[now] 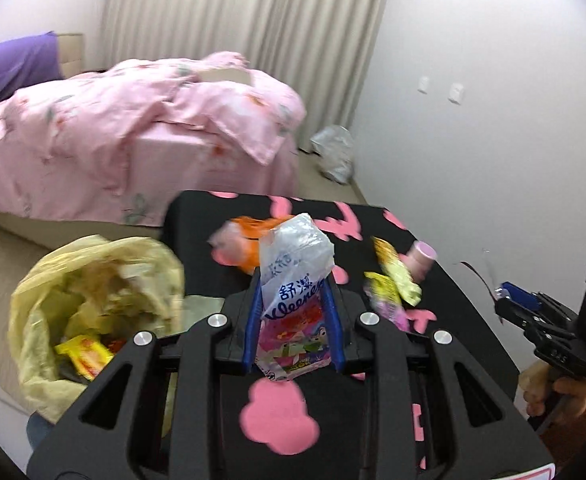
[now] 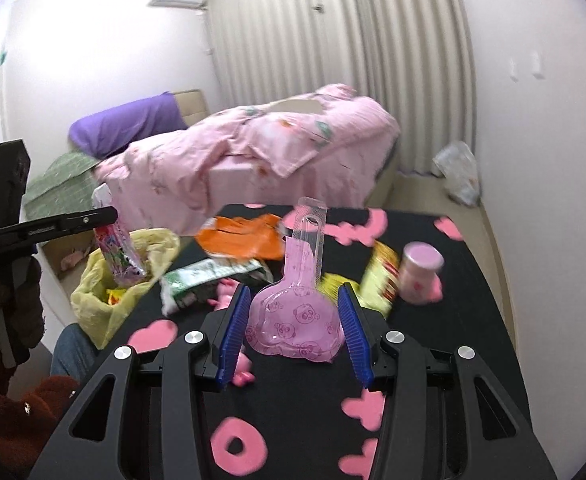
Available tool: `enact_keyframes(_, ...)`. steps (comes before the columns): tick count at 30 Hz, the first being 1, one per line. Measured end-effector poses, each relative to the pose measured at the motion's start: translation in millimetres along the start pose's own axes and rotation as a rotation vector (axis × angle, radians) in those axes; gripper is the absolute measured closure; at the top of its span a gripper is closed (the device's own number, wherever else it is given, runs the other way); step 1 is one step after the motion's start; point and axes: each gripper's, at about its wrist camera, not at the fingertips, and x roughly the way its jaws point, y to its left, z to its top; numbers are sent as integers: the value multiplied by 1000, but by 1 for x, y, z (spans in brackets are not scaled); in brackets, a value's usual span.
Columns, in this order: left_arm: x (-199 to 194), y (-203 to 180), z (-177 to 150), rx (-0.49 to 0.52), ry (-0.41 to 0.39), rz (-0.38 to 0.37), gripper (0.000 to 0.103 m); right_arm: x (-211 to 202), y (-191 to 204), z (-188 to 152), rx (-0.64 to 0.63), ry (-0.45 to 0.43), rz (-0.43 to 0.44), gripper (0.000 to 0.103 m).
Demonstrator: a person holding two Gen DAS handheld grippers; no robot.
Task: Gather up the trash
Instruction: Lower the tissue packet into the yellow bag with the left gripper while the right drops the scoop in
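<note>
The left claw (image 1: 295,312), clamped on an upright Kleenex tissue packet (image 1: 293,280), has the yellow trash bag (image 1: 93,292) open to its left, nearer than the right claw (image 2: 295,328), whose jaws stand wide around a pink plastic blister pack (image 2: 297,320).

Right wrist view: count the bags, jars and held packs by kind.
Bags: 3 (yellow trash bag, orange bag, clear bag on the floor)
Jars: 1 (pink jar)
Held packs: 2 (tissue pack, pink blister pack)
Total: 6

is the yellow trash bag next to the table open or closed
Open. The yellow plastic trash bag gapes wide in the left wrist view, with wrappers visible inside.
</note>
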Motion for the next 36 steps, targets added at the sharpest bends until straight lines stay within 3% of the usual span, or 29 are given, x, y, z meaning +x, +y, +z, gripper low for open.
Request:
enact_keyframes(11, -33, 96, -11, -124, -80, 127, 77, 48, 96, 46, -213, 16, 111, 60)
enact_keyframes(19, -32, 163, -24, -229, -78, 208, 77, 108, 146, 64, -295, 59, 217, 60)
enact_keyframes(26, -7, 194, -39, -270, -17, 236, 77, 164, 169, 60, -323, 142, 281, 60)
enact_keyframes(33, 43, 213, -53, -281, 111, 187, 77, 219, 197, 56, -338, 213, 414, 60)
enact_keyframes(36, 64, 223, -58, -248, 166, 239, 77, 238, 204, 53, -327, 260, 456, 60)
